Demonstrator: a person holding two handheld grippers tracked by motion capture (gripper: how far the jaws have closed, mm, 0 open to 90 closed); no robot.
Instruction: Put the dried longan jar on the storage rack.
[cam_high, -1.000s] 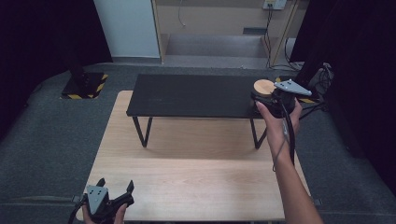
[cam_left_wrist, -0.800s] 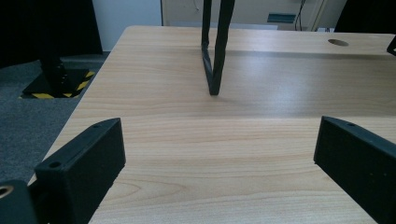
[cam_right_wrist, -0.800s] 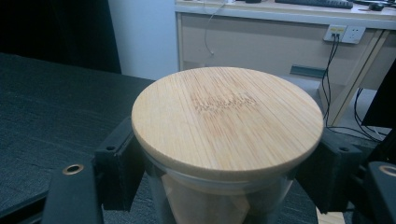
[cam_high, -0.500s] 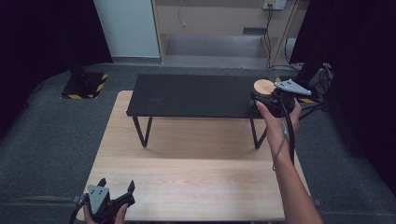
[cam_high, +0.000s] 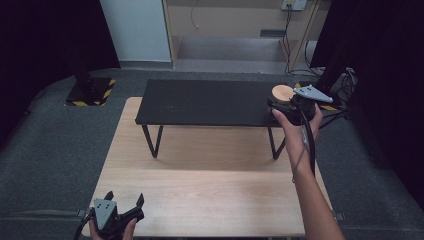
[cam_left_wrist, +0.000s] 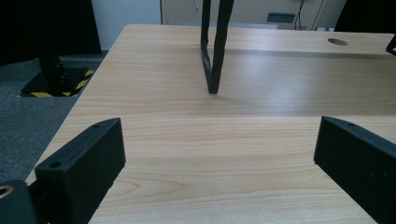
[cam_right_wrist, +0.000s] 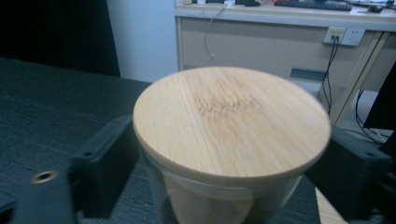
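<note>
While the glass jar with the bamboo lid (cam_right_wrist: 232, 135) stands at the right end of the black bench (cam_high: 210, 102), the right gripper (cam_high: 294, 106) has just been opening, jaws beside the glass, seemingly no longer pressing. I judge the placing nearly done; next, withdraw straight back. The right forearm reaches forward; the left gripper (cam_high: 121, 212) rests open at the wooden table's (cam_high: 215, 190) near edge.

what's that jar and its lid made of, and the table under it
Lid: wood, likely bamboo, matte, with fine straight grain.
Jar: clear and see-through, probably glass.
Raised table: black matte top, material unclear, on thin dark legs that look like metal.
</note>
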